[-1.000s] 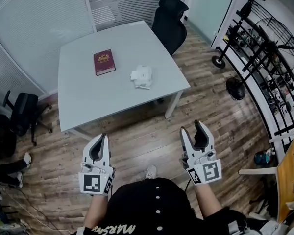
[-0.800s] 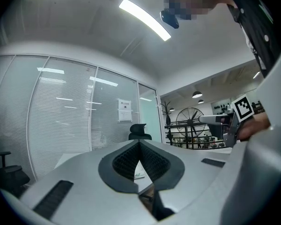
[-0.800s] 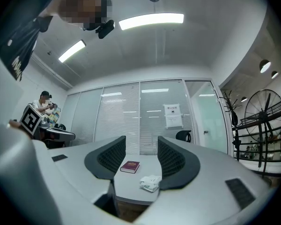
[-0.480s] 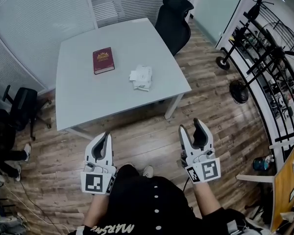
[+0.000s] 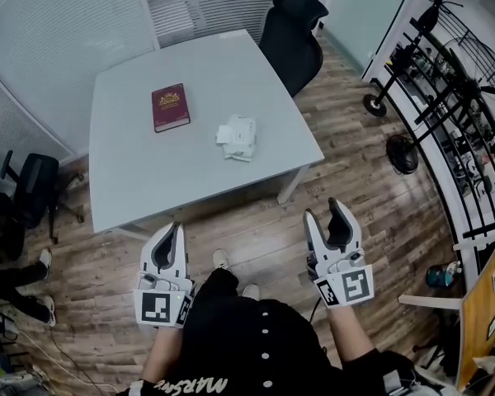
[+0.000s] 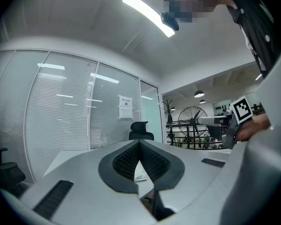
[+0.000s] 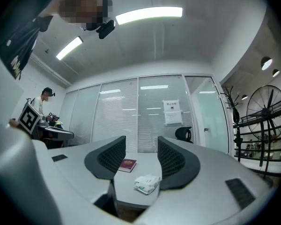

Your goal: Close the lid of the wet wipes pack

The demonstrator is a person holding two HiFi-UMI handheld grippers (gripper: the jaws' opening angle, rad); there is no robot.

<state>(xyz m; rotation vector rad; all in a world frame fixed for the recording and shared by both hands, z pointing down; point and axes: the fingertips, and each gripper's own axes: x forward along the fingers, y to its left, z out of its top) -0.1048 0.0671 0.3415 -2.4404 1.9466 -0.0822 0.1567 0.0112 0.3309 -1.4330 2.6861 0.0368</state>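
Standing on a brown wood plank floor [image 5: 256, 221], a little way back from a pale grey square table [image 5: 148, 172]. Holding the white left gripper [image 5: 167, 236] low and close to the body, with its jaws pressed together at the tips and nothing caught in them. Holding the white right gripper [image 5: 323, 214] on the other side at about the same height, with its jaws apart and empty. Both pointing toward the table, neither touching it.

Lying flat on the table, near the middle and a bit toward the right edge: a small white soft wet wipes pack [image 5: 238, 137], well apart from both grippers. Showing in the gap between the open jaws in the right gripper view, but far off. Too small to tell whether its lid is up or down.

Lying to the left of the pack, near but not touching: a dark red hardback book [image 5: 170, 107] with gold print on its cover.

Standing at the far right corner of the table: a black office chair [image 5: 291, 25]. Further right, along the wall: a black metal rack [image 5: 445, 114] and a big round black fan [image 5: 472, 52].
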